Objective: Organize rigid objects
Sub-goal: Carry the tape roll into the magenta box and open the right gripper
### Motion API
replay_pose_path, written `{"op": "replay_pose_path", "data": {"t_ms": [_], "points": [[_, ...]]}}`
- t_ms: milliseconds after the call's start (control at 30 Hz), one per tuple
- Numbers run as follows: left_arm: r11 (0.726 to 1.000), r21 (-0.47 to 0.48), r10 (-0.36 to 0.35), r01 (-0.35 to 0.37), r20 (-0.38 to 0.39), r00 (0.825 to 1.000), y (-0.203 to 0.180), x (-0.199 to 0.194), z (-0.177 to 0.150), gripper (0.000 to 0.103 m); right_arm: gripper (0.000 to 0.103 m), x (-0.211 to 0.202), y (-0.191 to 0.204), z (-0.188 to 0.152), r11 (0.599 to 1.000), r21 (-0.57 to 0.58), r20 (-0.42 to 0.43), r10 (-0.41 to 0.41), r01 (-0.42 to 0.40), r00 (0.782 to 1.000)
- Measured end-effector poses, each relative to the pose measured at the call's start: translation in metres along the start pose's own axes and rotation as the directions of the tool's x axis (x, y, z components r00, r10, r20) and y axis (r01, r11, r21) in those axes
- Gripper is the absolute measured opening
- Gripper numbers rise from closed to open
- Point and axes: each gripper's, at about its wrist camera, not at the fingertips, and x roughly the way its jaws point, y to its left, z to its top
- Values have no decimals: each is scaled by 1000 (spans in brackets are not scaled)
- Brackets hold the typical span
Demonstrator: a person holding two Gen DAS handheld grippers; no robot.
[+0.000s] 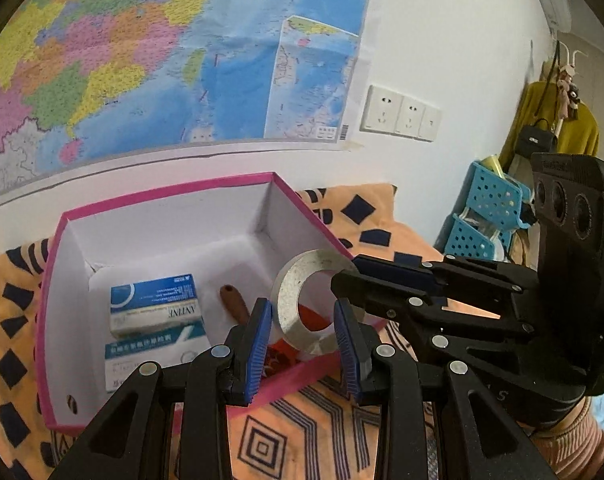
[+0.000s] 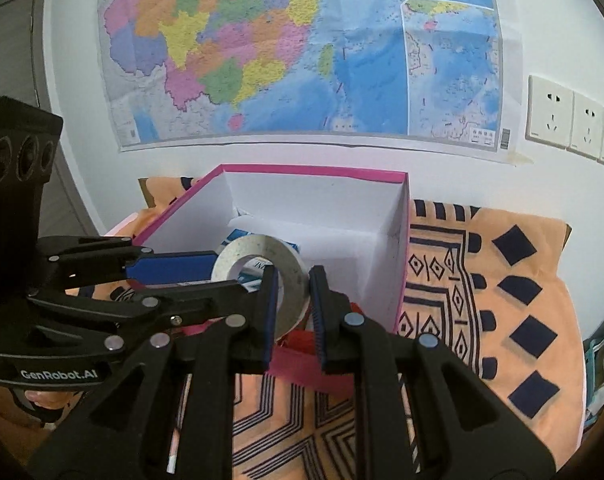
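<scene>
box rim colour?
Pink rim with white inside walls; clearest in the right wrist view.

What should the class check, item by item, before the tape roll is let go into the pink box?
1. Right gripper grips the tape roll: ok, its pads are closed on the roll's wall.
2. Left gripper free of the roll: cannot tell; it is open, with a finger on either side of the roll's lower part.
3. Roll over the pink box: ok, it appears to be above the near right corner.
4. Bare floor in the box: ok, white floor shows right of the medicine boxes and the brown handle.
5. Landing spot under the roll: cannot tell, something red lies there.
</scene>
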Motion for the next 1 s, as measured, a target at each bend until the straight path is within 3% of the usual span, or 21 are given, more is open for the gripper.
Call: {"op": "replay_pose_path", "data": {"t_ms": [600,800,1000], "points": [[994,-100,-43,34,-89,995,27,49,9,30,18,42,-22,2,999,39,-84,-22,25,996],[992,-122,-21,7,-118,993,34,63,7,31,19,49,-25,0,997,47,-94,-57,62,994],[993,-117,9,-18,-78,997,42,51,1,33,19,33,-23,-5,998,55,-61,-37,40,997]]}}
